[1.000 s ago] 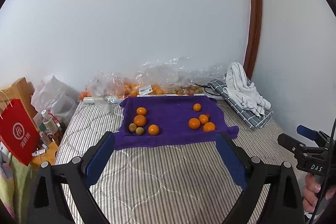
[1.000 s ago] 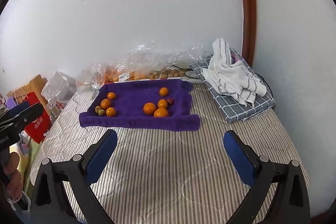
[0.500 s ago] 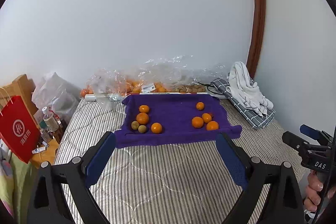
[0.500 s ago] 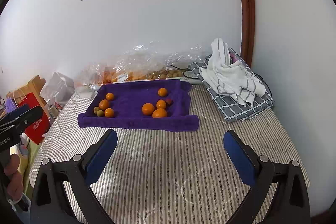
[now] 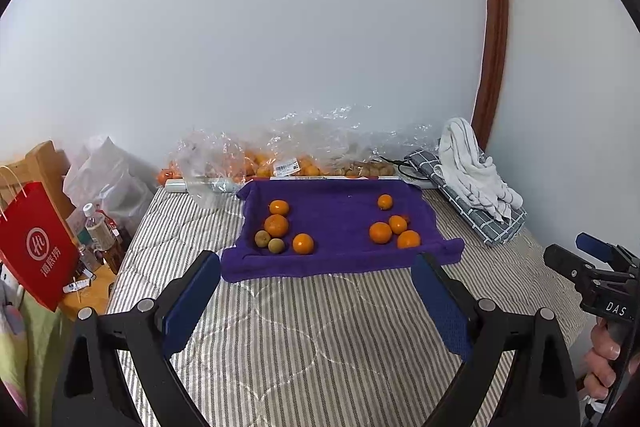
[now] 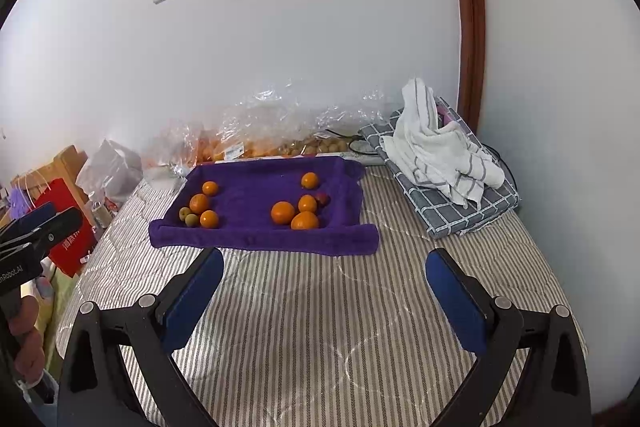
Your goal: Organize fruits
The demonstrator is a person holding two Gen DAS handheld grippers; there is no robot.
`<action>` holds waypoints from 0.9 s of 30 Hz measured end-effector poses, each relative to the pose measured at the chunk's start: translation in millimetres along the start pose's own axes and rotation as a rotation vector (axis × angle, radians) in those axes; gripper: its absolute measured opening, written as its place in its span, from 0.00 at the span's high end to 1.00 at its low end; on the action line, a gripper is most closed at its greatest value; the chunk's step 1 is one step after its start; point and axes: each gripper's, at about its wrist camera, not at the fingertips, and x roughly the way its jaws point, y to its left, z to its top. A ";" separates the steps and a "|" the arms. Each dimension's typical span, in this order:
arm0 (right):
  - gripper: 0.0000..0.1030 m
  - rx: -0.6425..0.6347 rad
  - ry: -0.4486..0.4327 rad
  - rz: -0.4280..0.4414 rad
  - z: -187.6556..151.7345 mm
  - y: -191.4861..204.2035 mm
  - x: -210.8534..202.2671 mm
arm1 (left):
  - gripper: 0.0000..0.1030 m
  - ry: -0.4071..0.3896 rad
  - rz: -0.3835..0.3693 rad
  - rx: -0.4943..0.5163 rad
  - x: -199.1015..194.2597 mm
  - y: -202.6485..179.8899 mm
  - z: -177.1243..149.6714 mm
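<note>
A purple towel (image 5: 340,251) (image 6: 256,239) lies on the striped bed with fruit in two groups. On its left are three oranges (image 5: 276,225) (image 6: 199,203) and two small green-brown fruits (image 5: 262,238) (image 6: 185,214). On its right are several oranges (image 5: 380,232) (image 6: 283,212) and a small reddish fruit (image 6: 322,199). My left gripper (image 5: 316,269) is open and empty, well short of the towel's near edge. My right gripper (image 6: 324,269) is open and empty too, also short of the towel. Each gripper shows at the other view's edge, held by a hand (image 5: 606,363) (image 6: 24,343).
Clear plastic bags of oranges and small brown fruits (image 5: 288,163) (image 6: 256,143) lie along the wall behind the towel. A white striped cloth (image 5: 472,163) (image 6: 436,147) sits on a folded grey checked cloth at right. A red paper bag (image 5: 38,247) and bottles stand left of the bed.
Both views have drifted back and up a little, so the towel and fruit look slightly farther. Both grippers stay open; nothing on the towel has moved.
</note>
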 end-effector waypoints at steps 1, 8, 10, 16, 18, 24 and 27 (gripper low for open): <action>0.03 0.000 0.002 0.001 0.1 0.1 0.4 | 0.06 0.002 -0.001 0.000 -0.1 0.2 0.2; 0.03 -0.005 0.004 0.002 0.8 2.7 0.6 | 0.06 0.006 0.001 0.004 -1.4 0.4 0.9; 0.03 -0.004 0.003 0.004 1.5 3.3 -0.5 | 0.06 0.003 0.004 0.008 -2.3 0.6 0.7; 0.03 -0.011 -0.004 0.005 2.2 6.0 -2.6 | 0.06 -0.010 0.000 0.005 -5.6 3.0 1.2; 0.03 -0.013 -0.004 0.002 2.7 7.1 -2.4 | 0.06 -0.009 0.000 0.007 -5.7 3.1 1.2; 0.03 -0.011 -0.001 0.000 3.0 7.2 -2.5 | 0.06 -0.004 0.002 0.011 -4.9 2.2 0.5; 0.03 -0.006 -0.002 0.004 3.7 5.9 -2.6 | 0.06 -0.013 0.008 0.021 -5.9 1.2 0.3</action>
